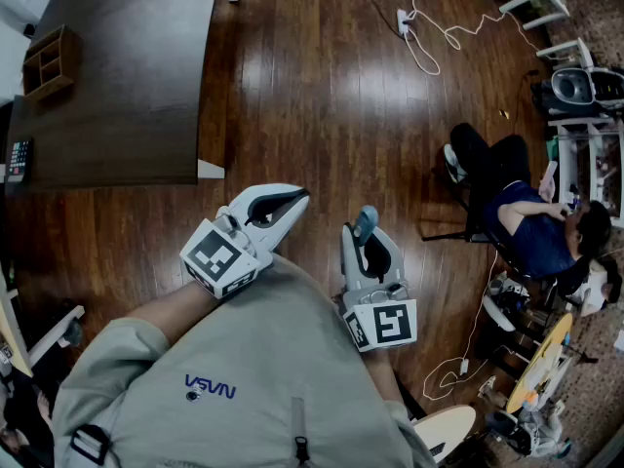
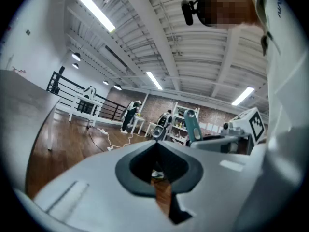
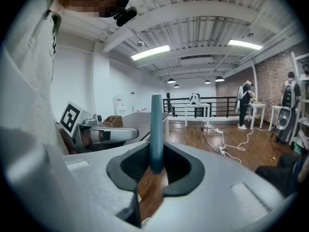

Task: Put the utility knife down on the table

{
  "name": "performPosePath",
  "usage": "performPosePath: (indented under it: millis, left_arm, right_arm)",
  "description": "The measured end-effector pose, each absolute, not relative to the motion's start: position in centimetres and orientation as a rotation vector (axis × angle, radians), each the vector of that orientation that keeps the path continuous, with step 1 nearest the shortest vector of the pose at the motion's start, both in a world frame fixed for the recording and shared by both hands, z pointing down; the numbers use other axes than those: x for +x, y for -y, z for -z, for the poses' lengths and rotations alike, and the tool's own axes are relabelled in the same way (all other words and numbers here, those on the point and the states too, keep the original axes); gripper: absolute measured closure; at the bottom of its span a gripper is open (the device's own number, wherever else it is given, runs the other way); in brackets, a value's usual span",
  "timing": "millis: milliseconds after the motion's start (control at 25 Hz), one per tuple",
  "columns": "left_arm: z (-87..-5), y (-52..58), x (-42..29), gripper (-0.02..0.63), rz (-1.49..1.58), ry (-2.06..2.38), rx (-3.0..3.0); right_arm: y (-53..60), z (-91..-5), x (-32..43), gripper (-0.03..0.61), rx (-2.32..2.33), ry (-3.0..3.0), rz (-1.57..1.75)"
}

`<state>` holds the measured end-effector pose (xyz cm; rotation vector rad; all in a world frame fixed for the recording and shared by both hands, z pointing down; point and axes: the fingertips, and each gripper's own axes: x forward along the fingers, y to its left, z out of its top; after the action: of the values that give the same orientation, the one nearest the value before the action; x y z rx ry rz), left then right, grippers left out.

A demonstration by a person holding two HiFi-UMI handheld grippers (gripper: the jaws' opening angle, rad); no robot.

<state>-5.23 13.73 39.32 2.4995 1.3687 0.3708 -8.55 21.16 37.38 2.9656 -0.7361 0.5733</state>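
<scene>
Close against a grey sweatshirt (image 1: 255,359), the right gripper (image 1: 364,230) is clamped on a teal utility knife (image 1: 367,220). Its jaws pinch the handle low down, and the rest of the knife juts out past the tips. Just beside it the left gripper (image 1: 295,199) has its jaws together with nothing between them. Both tools hang over bare wooden floor (image 1: 322,115), so the knife is in the air and not yet over any surface. The dark table (image 1: 127,96) lies well apart, up and to the left in the head view, with a wooden organizer (image 1: 49,61) near its far corner. Off to the right a seated person (image 1: 531,227) takes no part. The step in hand looks like the carry — the put-down has not begun. To do it well, the right gripper should bring the knife over the wide bare stretch of tabletop, clear of the organizer. It should then lower the knife until its side rests flat on the wood, and only then ease the jaws apart — a release from height risks a bounce or a slide toward the edge.
</scene>
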Motion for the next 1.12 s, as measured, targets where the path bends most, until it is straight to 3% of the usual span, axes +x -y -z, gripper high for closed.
performPosePath:
  millis: [200, 440, 1120]
  left_arm:
    - [-37.4, -9.2, -1.2, 0.612, -0.312, -1.233, 2.586]
    - [-38.4, -1.8, 2.3, 0.612, -0.294, -0.753, 2.734]
    - [-42.3, 9.2, 9.6, 0.612, -0.313, 0.275, 2.809]
  right_arm:
    - [-17.0, -36.3, -2.4, 0.506, 2.898, 0.922, -0.540]
    - [-10.2, -37.1, 5.1, 0.506, 2.606, 1.375, -0.526]
    - [6.3, -48.4, 19.7, 0.506, 1.791, 2.039, -0.513]
